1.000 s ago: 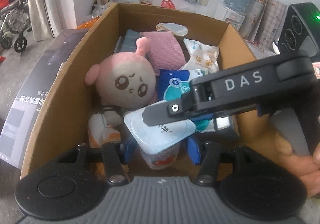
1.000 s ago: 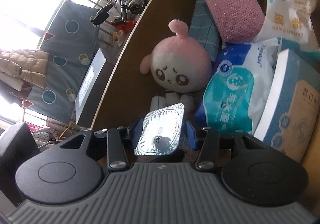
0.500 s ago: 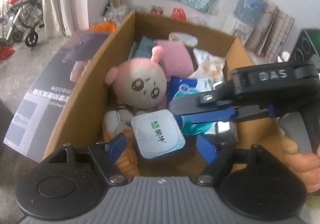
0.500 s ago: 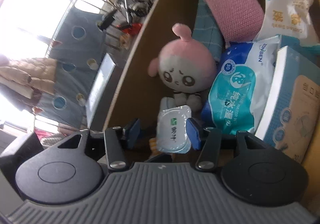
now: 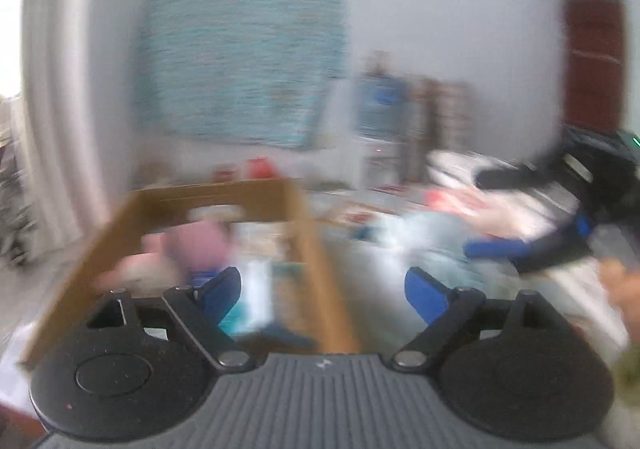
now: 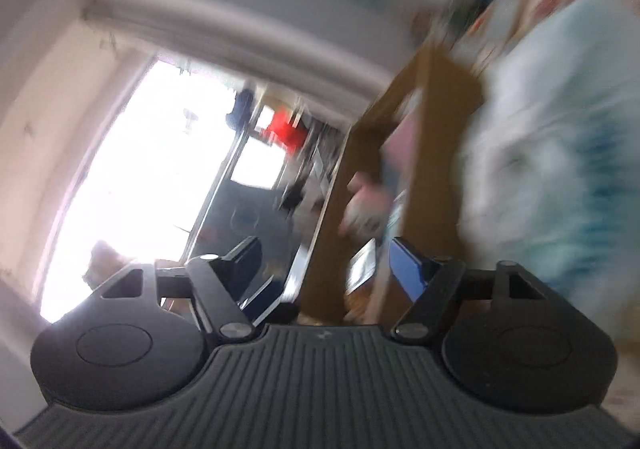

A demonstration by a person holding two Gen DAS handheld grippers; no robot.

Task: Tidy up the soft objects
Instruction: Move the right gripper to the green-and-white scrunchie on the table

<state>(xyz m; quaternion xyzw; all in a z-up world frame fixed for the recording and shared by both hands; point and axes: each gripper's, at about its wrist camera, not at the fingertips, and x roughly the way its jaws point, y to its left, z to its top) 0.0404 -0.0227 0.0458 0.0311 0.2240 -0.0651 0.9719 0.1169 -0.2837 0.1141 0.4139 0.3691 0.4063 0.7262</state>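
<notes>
Both views are heavily motion-blurred. The cardboard box [image 5: 316, 261] stands at the lower left of the left wrist view, with the pink plush [image 5: 136, 269] a smear inside it. My left gripper [image 5: 322, 289] hangs before the box's right wall, its jaws opening with nothing between them. My right gripper [image 5: 488, 213] is out to the right over a pale blue and pink soft pile [image 5: 440, 233]. In the right wrist view the box [image 6: 436, 121] and plush [image 6: 364, 205] lie ahead of my right gripper [image 6: 328, 261], whose jaws are opening and hold nothing.
A teal cloth [image 5: 240, 57] hangs on the back wall beside a water dispenser [image 5: 380, 109] and a dark red door [image 5: 596, 65]. A person's hand [image 5: 624, 289] holds the right gripper. A bright balcony doorway [image 6: 140, 189] fills the left of the right wrist view.
Both grippers have pulled back out of the box and swung right. The yogurt cup that sat between the fingers is no longer there, and both pairs of jaws stand wider.
</notes>
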